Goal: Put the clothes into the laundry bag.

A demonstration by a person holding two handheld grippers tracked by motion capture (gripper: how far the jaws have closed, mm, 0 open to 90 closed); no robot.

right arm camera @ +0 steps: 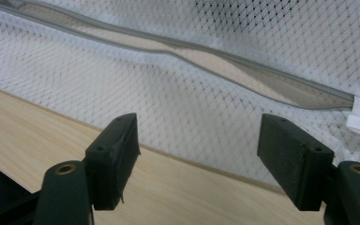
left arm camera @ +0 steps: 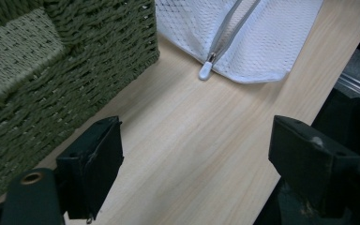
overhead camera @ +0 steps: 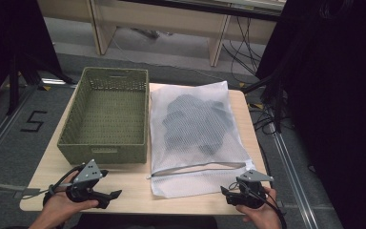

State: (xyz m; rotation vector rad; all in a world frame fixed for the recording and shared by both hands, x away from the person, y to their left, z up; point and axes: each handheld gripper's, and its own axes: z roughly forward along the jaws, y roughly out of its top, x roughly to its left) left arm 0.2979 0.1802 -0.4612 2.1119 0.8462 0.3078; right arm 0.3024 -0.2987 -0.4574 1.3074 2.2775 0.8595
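Note:
A white mesh laundry bag (overhead camera: pixel 195 138) lies flat on the table, right of a green woven basket (overhead camera: pixel 102 151). Dark clothing (overhead camera: pixel 198 119) shows through the mesh. The bag's grey zipper (overhead camera: pixel 200 168) runs along its near end and gapes open (right arm camera: pixel 243 70); its white pull (left arm camera: pixel 206 70) rests at the end nearest the basket. My left gripper (overhead camera: pixel 109 183) hovers open over bare wood in front of the basket (left arm camera: pixel 51 70), holding nothing. My right gripper (overhead camera: pixel 231 191) is open at the bag's near right corner, its jaws above the mesh edge (right arm camera: pixel 183 117), apart from it.
The basket's inside is bare. The wooden table (overhead camera: pixel 133 191) ends just behind both hands. Black curtains (overhead camera: pixel 343 95) stand to the right, and a floor with cables (overhead camera: pixel 267 119) and desk legs lies beyond the table.

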